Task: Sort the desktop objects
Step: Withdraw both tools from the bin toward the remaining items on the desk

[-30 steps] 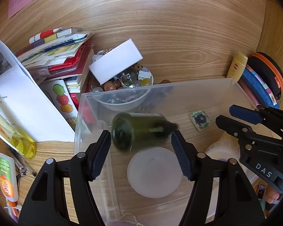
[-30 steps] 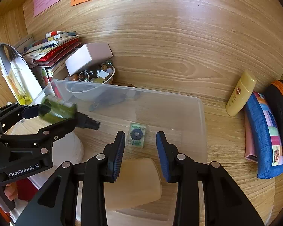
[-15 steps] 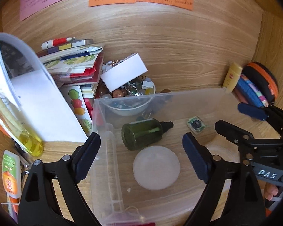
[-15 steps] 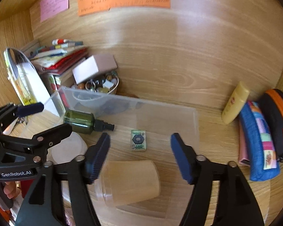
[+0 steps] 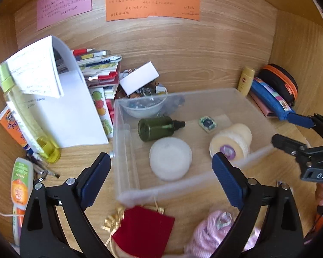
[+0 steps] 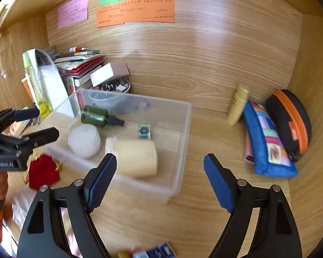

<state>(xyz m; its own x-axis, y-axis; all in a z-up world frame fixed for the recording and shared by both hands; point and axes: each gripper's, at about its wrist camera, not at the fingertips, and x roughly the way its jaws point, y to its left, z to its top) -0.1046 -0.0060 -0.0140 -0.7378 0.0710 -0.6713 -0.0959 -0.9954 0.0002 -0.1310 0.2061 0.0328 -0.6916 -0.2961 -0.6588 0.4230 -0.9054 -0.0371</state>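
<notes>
Now the green bottle [image 5: 156,128] lies on its side inside the clear box [image 5: 127,161], in the middle of the frame, dropped by the left claw [image 5: 161,180], and both it and the right claw [image 6: 160,181] have pulled back, wide apart and empty, ready for another thing.

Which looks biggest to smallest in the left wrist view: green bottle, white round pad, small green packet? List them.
1. white round pad
2. green bottle, close behind; the pad lies nearer the camera, so this order is unsure
3. small green packet, clearly smallest

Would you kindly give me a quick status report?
Both grippers open, empty. Green bottle lying in bin. Red pouch outside, nothing blocking.
</notes>
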